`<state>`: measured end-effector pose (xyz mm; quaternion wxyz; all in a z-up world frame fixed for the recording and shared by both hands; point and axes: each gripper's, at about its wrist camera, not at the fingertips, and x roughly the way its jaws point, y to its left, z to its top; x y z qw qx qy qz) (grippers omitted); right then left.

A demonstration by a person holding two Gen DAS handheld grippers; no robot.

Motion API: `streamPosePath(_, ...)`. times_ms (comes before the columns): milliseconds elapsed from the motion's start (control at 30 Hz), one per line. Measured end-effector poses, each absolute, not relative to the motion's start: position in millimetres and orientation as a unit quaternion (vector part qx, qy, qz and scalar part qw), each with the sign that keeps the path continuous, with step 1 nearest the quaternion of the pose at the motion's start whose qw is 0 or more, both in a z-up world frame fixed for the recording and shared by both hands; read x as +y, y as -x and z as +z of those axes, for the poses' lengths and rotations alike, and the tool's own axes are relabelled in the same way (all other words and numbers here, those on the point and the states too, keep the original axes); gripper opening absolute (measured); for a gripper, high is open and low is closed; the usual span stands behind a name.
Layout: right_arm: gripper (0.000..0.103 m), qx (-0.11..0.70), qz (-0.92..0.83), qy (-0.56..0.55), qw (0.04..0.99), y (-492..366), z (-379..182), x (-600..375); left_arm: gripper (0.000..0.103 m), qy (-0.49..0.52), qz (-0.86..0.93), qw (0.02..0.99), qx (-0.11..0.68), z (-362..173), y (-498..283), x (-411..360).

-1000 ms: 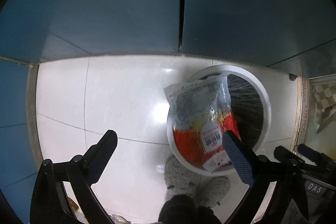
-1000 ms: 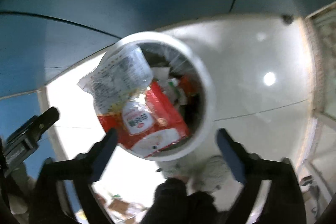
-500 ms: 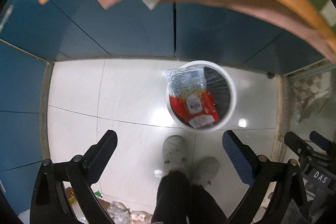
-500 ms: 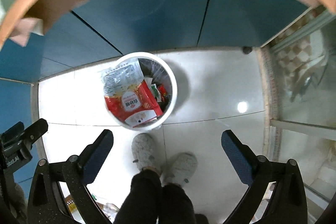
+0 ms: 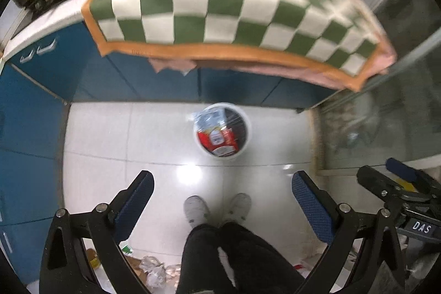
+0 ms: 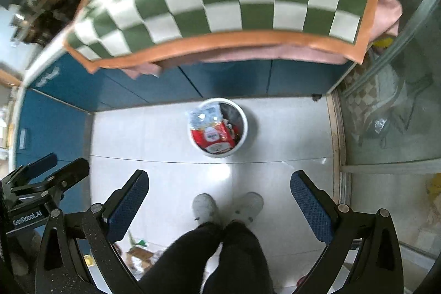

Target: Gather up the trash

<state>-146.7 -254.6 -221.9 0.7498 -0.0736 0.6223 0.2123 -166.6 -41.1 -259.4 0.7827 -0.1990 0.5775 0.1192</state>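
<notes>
Over the floor, left gripper (image 5: 222,196): jaws spread wide, holding nothing.
Right gripper (image 6: 219,194): likewise released, empty.
Bin (image 5: 246,138): white, at twelve o'clock, on tile.
Wrapper (image 5: 217,139): red, atop the bin's trash.
Tablecloth (image 5: 209,4): checked, beyond the bin.

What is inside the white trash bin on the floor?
The white trash bin holds a large red and clear snack bag lying across the top, with smaller scraps beside it against a dark liner. Anything beneath the bag is covered.
</notes>
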Motion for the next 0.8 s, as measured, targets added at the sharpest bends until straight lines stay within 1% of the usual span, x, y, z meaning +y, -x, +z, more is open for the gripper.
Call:
streamPosePath(167, 0.103, 0.6, 0.24, 0.033, 0.762, 172, -122, -267, 0.102, 0.21, 0.084, 0.813, 0.537, -181, 186, -40)
streamPosePath(367, 0.103, 0.577, 0.272, -0.002, 0.771, 193, -42, -274, 0.102, 0.23, 0.041, 0.838, 0.493, -110, 205, -40)
streamPosePath(567, 0.103, 0.559, 0.303, -0.018, 0.772, 209, 6, -271, 0.102, 0.267, 0.007, 0.843, 0.467, -71, 225, -43)
streamPosePath(667, 0.103, 0.557, 0.316, -0.02, 0.768, 217, 18, -269, 0.102, 0.28, 0.001, 0.843, 0.459, -61, 235, -46)
streamPosePath(800, 0.103, 0.563, 0.328, -0.021, 0.758, 223, 21, -267, 0.103, 0.286, 0.001, 0.846, 0.45, -54, 245, -48)
